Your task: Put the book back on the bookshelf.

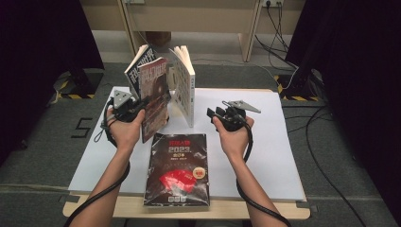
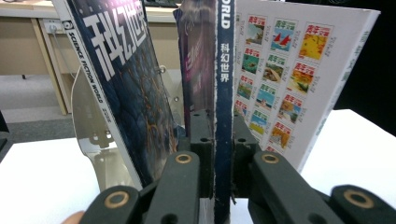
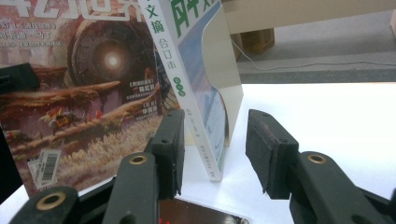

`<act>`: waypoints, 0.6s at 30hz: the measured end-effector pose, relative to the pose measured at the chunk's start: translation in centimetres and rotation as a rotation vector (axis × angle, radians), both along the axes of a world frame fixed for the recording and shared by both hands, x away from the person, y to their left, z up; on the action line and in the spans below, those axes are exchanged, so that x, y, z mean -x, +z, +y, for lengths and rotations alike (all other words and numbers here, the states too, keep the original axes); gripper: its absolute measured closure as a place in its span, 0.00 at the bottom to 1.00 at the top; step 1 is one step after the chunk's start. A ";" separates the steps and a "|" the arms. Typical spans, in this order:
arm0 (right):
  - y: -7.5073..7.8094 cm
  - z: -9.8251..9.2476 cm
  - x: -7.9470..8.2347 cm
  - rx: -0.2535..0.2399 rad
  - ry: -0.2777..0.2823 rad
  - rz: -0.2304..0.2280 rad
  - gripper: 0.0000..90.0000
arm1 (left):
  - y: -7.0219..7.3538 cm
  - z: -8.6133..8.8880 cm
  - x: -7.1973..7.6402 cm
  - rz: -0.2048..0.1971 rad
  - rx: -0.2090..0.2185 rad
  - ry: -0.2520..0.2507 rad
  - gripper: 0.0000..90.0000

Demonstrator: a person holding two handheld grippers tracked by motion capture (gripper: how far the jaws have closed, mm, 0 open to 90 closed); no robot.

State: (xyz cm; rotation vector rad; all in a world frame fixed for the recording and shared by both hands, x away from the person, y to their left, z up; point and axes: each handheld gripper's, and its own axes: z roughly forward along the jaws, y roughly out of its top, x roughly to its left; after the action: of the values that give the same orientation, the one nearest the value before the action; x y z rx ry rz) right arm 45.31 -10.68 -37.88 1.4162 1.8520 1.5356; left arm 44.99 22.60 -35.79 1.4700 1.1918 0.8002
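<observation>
The left gripper (image 1: 128, 108) is clamped on the spine edge of a thin magazine (image 1: 153, 97), which stands upright at the far left of the white table (image 1: 279, 142); in the left gripper view the jaws press flat on either side of the blue spine (image 2: 224, 116). The right gripper (image 1: 222, 116) stands spread and holds nothing. The relation that governs the coming move is this: the thick white book (image 1: 185, 85) stands on its bottom edge just ahead of and slightly left of the right gripper, its long axis vertical, its spine (image 3: 175, 65) turned toward that gripper. In the right gripper view the lower corner of the book sits between the two open jaws but leans toward the left one, and I cannot tell whether it touches that pad. The right hand is plainly the nearer to this book. It appears the gripper needs to advance a little and centre on the spine before closing. Surroundings: a beige bookend (image 3: 224, 79) stands directly behind the white book and supports it; a second magazine (image 2: 121, 79) leans at the far left of the row, touching its neighbours. A dark book (image 1: 178, 168) lies flat on the table between the two forearms, below the right gripper's path, and should not obstruct a level approach.
</observation>
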 end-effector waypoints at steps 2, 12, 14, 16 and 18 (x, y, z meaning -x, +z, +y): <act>0.0 -0.2 0.1 -0.003 -0.001 0.003 0.65 | 0.0 0.1 -0.2 -0.007 0.000 0.002 0.93; -1.2 -1.7 0.6 0.003 -0.020 0.022 0.64 | 0.0 0.2 -1.4 -0.035 0.014 0.025 0.93; -1.6 -2.0 0.7 0.008 -0.020 0.027 0.64 | 0.0 0.2 -1.5 -0.041 0.018 0.029 0.93; -2.0 -2.3 0.9 0.007 -0.025 0.034 0.64 | 0.0 0.2 -1.7 -0.047 0.023 0.032 0.93; -2.4 -2.7 1.0 0.010 -0.027 0.040 0.64 | 0.0 0.2 -1.8 -0.050 0.024 0.032 0.93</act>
State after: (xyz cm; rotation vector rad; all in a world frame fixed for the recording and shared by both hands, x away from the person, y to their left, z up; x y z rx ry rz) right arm 44.30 -13.33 -40.24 1.4715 1.8525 1.4937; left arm 46.77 22.80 -35.81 1.4067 1.1858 0.8376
